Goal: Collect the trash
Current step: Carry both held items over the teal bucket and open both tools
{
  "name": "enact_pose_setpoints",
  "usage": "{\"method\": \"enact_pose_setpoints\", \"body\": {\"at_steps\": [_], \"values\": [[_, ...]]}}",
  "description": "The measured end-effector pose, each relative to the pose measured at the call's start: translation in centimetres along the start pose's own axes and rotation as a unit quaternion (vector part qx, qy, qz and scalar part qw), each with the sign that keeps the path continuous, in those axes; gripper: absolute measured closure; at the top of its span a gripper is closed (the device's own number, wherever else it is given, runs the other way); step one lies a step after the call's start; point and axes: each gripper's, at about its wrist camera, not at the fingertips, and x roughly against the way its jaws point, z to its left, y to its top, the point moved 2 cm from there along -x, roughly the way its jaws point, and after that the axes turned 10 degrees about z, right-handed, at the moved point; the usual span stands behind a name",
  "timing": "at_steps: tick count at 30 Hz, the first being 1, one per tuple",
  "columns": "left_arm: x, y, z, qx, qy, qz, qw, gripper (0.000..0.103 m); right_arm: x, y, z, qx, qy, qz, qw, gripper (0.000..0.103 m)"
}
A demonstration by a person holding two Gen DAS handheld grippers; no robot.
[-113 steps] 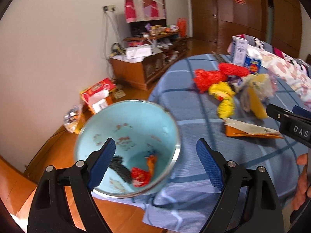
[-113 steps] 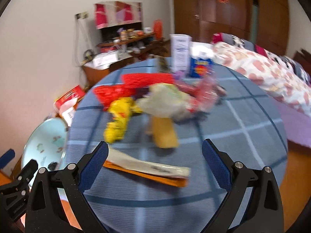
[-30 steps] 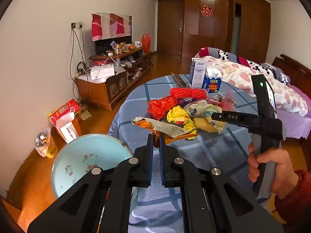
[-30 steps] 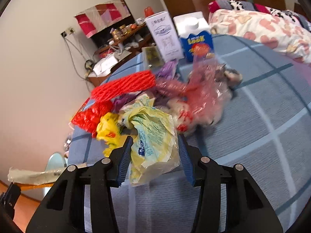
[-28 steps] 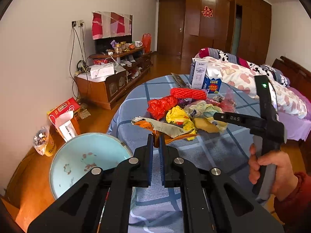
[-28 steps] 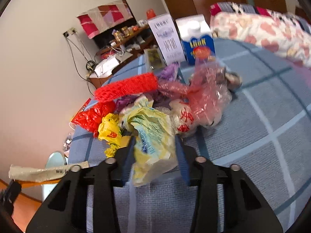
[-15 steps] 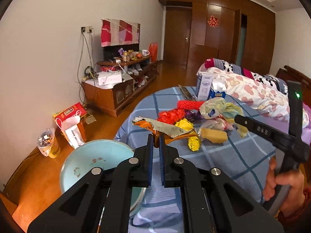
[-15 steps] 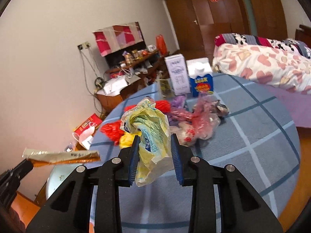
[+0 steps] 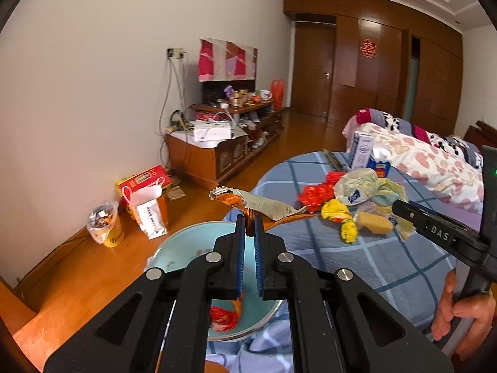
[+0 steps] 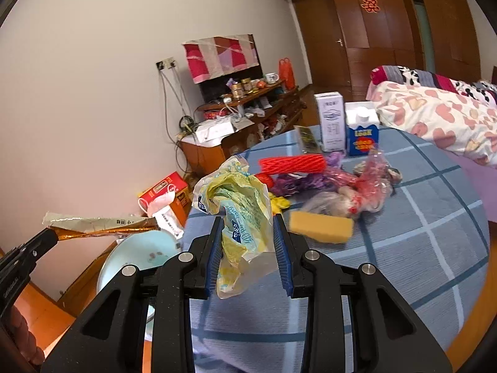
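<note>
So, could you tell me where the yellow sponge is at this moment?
In the right wrist view the yellow sponge lies on the blue checked tablecloth, just right of the right gripper, beside the pink plastic bag.

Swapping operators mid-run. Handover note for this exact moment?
Left gripper: jaws shut on the orange foil wrapper, held above the blue bin.
Right gripper: jaws shut on the yellow plastic bag, lifted off the table.
Done: some red trash already lies in the bin.
Left: drop both held pieces in the bin, then clear the pile on the table: red netting, purple wrapper, pink bag, yellow sponge. Two cartons stand behind; unclear whether they are trash.
</note>
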Motion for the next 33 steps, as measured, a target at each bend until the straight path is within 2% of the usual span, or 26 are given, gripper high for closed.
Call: {"method": "enact_pose_setpoints", "body": {"at_steps": [9, 18, 33], "values": [[0.6, -0.6, 3.3, 0.026, 0.019, 0.0, 0.9995, 0.097, -0.4, -0.9, 3.3, 0.027, 0.009, 0.01, 1.0, 0.07], [0.2, -1.3, 4.9, 0.041, 0.026, 0.005, 0.9988, 0.097, -2.3, -1.7, 6.9, 0.066, 0.013, 0.026, 0.997, 0.07], [-3.3, -2.4, 6.4, 0.061, 0.038, 0.044, 0.9964, 0.097, -4.7, -2.6, 11.0, 0.117, 0.015, 0.041, 0.992, 0.07]]}}
